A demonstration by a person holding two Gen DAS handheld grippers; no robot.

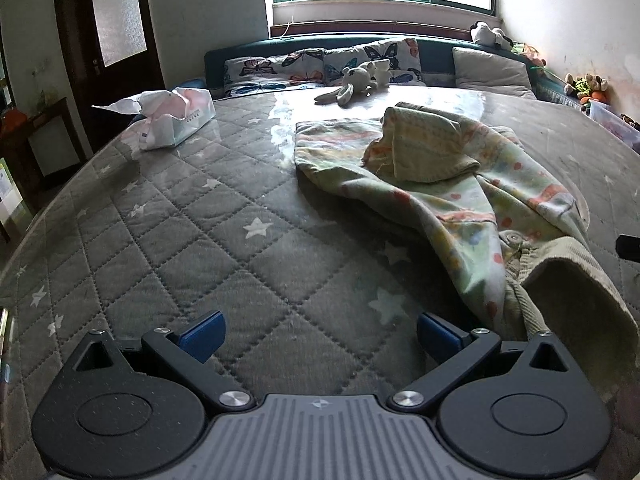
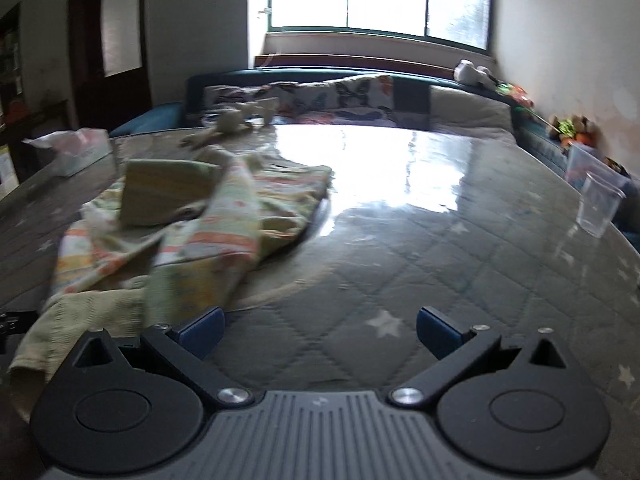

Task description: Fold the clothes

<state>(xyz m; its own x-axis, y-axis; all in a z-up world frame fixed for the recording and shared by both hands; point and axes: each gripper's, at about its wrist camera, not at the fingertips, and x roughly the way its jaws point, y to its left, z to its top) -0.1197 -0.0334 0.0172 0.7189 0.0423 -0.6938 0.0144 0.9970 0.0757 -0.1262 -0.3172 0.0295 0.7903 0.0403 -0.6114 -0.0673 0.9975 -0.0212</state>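
A crumpled pale green garment (image 1: 460, 184) with orange and yellow print and ribbed cuffs lies on the grey quilted mattress (image 1: 200, 240). In the left wrist view it spreads to the right of my left gripper (image 1: 320, 336), which is open and empty, its right pad close to a ribbed cuff (image 1: 568, 292). In the right wrist view the garment (image 2: 192, 216) lies to the left of my right gripper (image 2: 320, 330), which is open and empty over the mattress (image 2: 440, 260). This view is blurred.
A tissue pack (image 1: 172, 116) sits at the mattress's left. A plush rabbit (image 1: 356, 80) and butterfly pillows (image 1: 320, 66) lie by the headboard. A clear plastic cup (image 2: 598, 204) stands at the right edge. Toys line the right wall.
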